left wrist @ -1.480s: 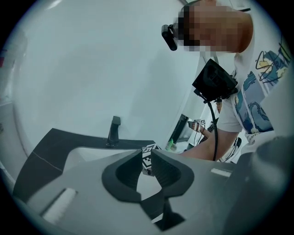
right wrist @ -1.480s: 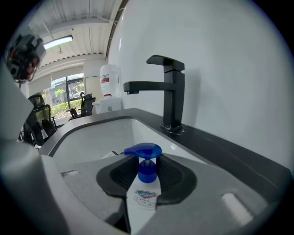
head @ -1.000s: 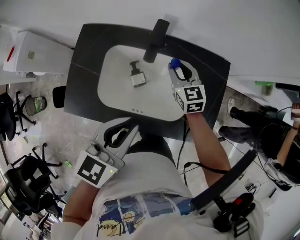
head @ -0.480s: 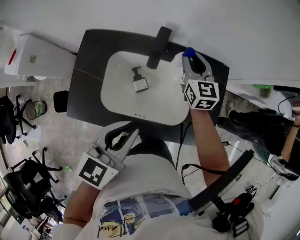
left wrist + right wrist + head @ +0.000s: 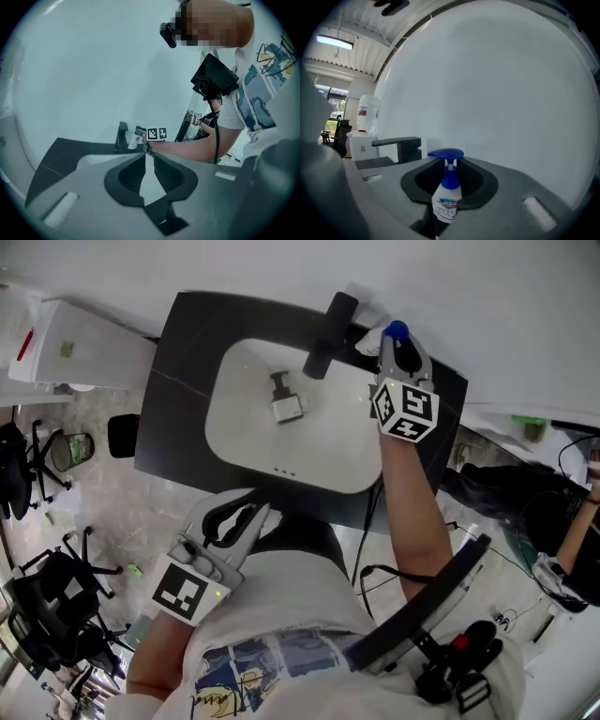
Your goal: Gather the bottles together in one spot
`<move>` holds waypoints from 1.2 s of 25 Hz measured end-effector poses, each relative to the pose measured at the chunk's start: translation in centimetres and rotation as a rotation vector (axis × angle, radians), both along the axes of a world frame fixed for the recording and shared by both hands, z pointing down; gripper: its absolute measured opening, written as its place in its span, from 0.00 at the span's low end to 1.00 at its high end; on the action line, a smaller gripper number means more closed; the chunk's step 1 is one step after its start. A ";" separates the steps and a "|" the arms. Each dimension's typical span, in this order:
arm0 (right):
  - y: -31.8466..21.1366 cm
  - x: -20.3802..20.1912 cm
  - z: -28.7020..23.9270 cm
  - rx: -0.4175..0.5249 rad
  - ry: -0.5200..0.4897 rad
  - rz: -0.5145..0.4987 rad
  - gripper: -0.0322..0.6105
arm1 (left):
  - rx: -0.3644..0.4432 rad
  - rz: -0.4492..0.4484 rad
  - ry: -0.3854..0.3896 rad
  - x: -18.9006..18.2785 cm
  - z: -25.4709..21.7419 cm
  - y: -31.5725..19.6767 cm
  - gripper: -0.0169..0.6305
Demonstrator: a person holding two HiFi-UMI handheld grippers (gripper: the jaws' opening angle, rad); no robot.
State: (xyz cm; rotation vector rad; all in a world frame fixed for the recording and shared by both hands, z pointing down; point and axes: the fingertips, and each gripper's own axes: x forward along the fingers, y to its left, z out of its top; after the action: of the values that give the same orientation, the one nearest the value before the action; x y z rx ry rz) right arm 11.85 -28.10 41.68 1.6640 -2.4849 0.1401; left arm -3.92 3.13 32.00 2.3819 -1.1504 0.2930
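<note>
The dark countertop (image 5: pixel 178 381) with its white sink basin (image 5: pixel 328 451) is where the gathering takes place, and the step in hand appears to be the carrying of one bottle to a chosen spot. The right gripper (image 5: pixel 397 341) hangs over the counter's far right corner, close to the wall. Its jaws have just been closing and now clamp the blue-pump bottle (image 5: pixel 395 331) by its white body, with the pump head standing up between the jaw tips and the bottle leaning a little.

The next move probably calls for lowering this bottle until its base meets the counter, straightening it, and only then letting the jaws part. After that the other bottle has to be brought beside it.

Off to the left stand a white cabinet (image 5: pixel 75 352) and some office chairs (image 5: pixel 37 456), all well clear of the work. The black faucet (image 5: pixel 328 324) matters more. It rises just beside the held bottle, between that corner and the basin, so any reach across must go around its spout.

The left gripper (image 5: pixel 150 158) waits near the person's body at the counter's near edge, with its jaws drawn almost together and nothing between them. The small dark-pump bottle (image 5: pixel 286 404) lies on its side in the basin, apart from everything else and not yet collected.
</note>
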 end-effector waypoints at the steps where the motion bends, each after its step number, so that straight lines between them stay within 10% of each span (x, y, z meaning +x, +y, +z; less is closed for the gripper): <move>1: 0.0 0.0 -0.1 0.010 -0.006 0.009 0.17 | -0.001 -0.001 -0.004 -0.1 0.0 0.1 0.12; 30: -1.0 1.3 0.3 0.043 0.055 0.064 0.39 | 0.001 0.041 0.002 -0.8 0.1 0.3 0.12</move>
State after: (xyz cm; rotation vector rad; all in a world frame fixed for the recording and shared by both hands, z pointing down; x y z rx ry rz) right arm 13.16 -29.08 41.99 1.7410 -2.4120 0.0480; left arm -4.68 3.39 32.11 2.4087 -1.1019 0.3034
